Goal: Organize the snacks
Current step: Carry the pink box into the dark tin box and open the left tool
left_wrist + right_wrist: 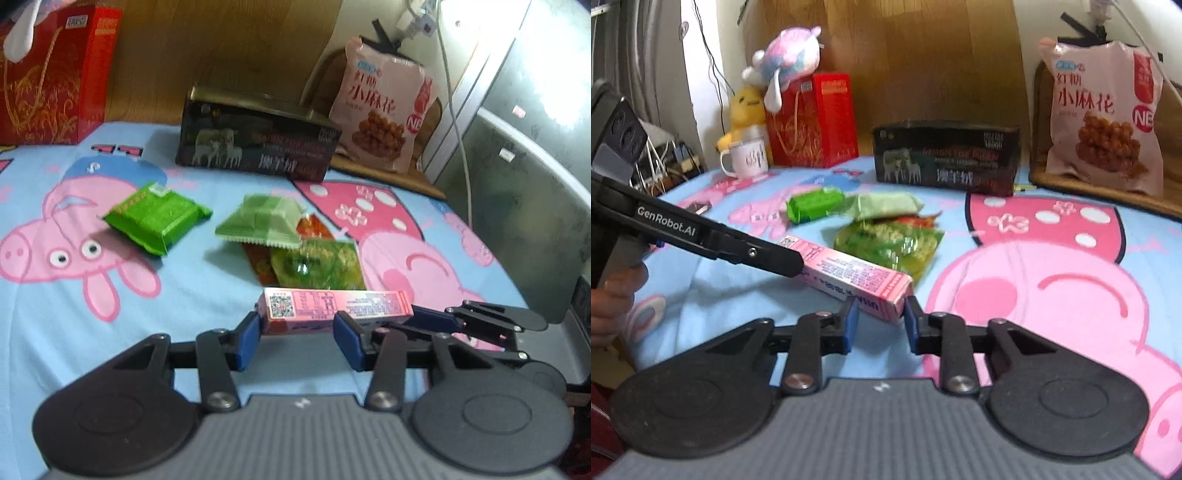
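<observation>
Cartoon-pig sheet (1052,295) covers your bed; both claws, left (299,332) and right (879,321), clench one pink box (857,280); green snack packets (886,240) crowd at 12 o'clock.

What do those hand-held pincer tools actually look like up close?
Each gripper, the left and the right, has a grey ribbed body, two round black discs, black linkage bars with silver bolts, and blue fingertips. White lettering "GenRobot.AI" runs along one black arm.

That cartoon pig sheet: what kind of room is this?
Probably a bedroom at home: the cartoon pig sheet covers what looks like a bed, plush toys sit by a wooden headboard.
</observation>
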